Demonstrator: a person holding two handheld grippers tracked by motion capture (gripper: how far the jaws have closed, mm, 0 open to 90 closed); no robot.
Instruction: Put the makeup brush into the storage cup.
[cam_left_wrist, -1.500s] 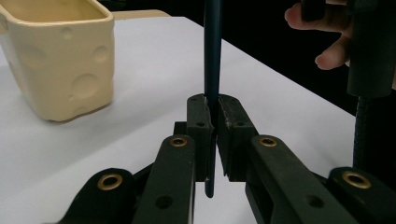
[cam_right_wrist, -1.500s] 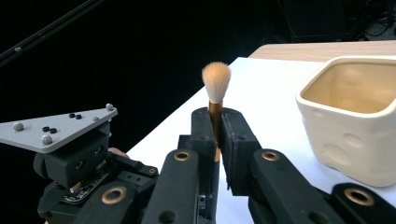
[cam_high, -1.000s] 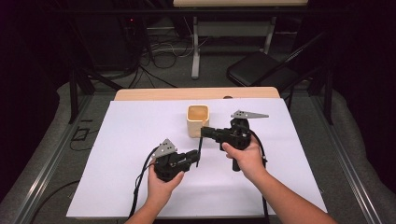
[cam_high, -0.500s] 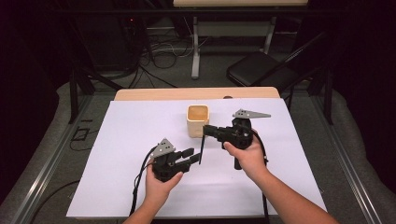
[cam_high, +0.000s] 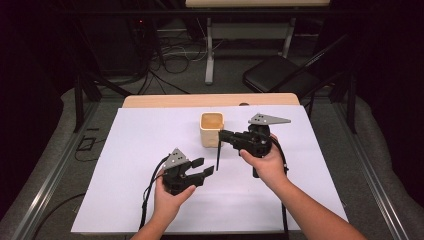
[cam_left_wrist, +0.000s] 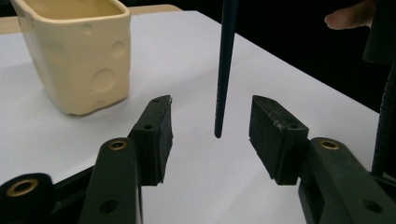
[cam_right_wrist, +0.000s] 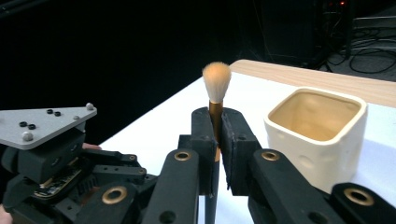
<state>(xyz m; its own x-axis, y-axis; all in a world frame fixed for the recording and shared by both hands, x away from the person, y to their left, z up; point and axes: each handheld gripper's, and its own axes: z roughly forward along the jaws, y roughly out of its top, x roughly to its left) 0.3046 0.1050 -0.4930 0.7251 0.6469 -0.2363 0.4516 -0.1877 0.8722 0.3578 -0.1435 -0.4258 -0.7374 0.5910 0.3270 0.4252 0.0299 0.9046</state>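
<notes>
A makeup brush hangs upright in my right gripper (cam_right_wrist: 215, 122), which is shut on its gold ferrule. Its pale tuft (cam_right_wrist: 216, 80) stands above the jaws, and the dark handle (cam_high: 218, 156) points down at the white table cover. In the high view my right gripper (cam_high: 223, 135) is beside a cream square cup (cam_high: 212, 129). Lower left of it, my left gripper (cam_high: 202, 168) is open. In the left gripper view, the handle tip (cam_left_wrist: 222, 74) hangs just beyond the gap of my left gripper (cam_left_wrist: 210, 122), touching neither jaw. The cup (cam_left_wrist: 78, 52) stands to its left.
A white sheet (cam_high: 130, 165) covers the table, and a wooden edge (cam_high: 165, 101) shows at the back. The cup (cam_right_wrist: 317, 126) is empty and has round dimples. A black chair (cam_high: 280, 75) and cables lie on the floor beyond.
My left gripper has shifted slightly right and forward, toward the hanging brush handle. My right gripper has kept the brush almost still beside the cup.
</notes>
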